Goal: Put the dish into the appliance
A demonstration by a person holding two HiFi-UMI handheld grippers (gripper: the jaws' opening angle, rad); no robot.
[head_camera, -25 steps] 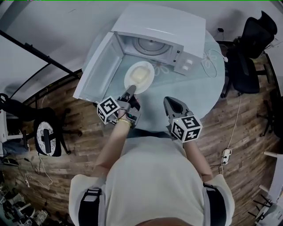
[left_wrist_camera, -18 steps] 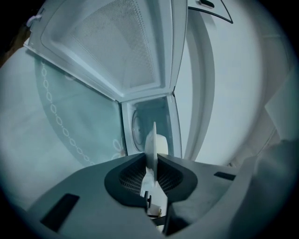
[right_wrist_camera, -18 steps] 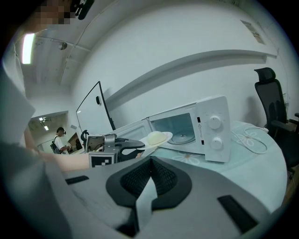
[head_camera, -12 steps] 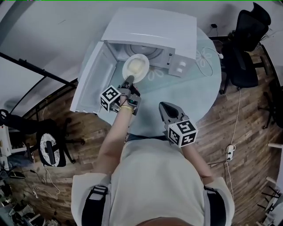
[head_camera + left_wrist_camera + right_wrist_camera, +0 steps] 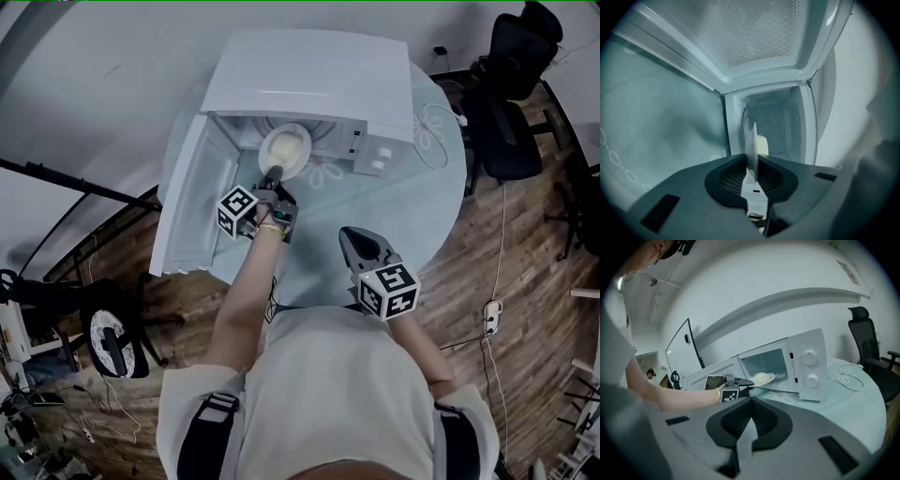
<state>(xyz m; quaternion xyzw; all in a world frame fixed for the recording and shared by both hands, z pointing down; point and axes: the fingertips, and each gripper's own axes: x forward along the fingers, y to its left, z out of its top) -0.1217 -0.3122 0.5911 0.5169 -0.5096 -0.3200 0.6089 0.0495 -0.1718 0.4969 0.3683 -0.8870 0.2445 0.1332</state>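
Observation:
A white plate (image 5: pixel 285 148) carrying a pale lump of food (image 5: pixel 762 377) hangs level in the mouth of the white microwave (image 5: pixel 319 80), whose door (image 5: pixel 192 202) swings open to the left. My left gripper (image 5: pixel 273 175) is shut on the plate's near rim. In the left gripper view the plate (image 5: pixel 752 140) shows edge-on between the jaws, and the microwave cavity (image 5: pixel 780 126) lies just beyond it. My right gripper (image 5: pixel 352 237) hovers over the glass table nearer my body, shut and empty. Its own view takes in the microwave (image 5: pixel 806 364) and the left gripper (image 5: pixel 738 381).
The microwave stands on a round glass table (image 5: pixel 422 178) with a white cable (image 5: pixel 436 122) lying to its right. A black office chair (image 5: pixel 506 84) stands at the far right, another chair (image 5: pixel 112 337) sits at the left, and the floor is wooden.
The left gripper has carried the plate forward from above the table in front of the microwave into its opening. The right gripper has stayed about where it was.

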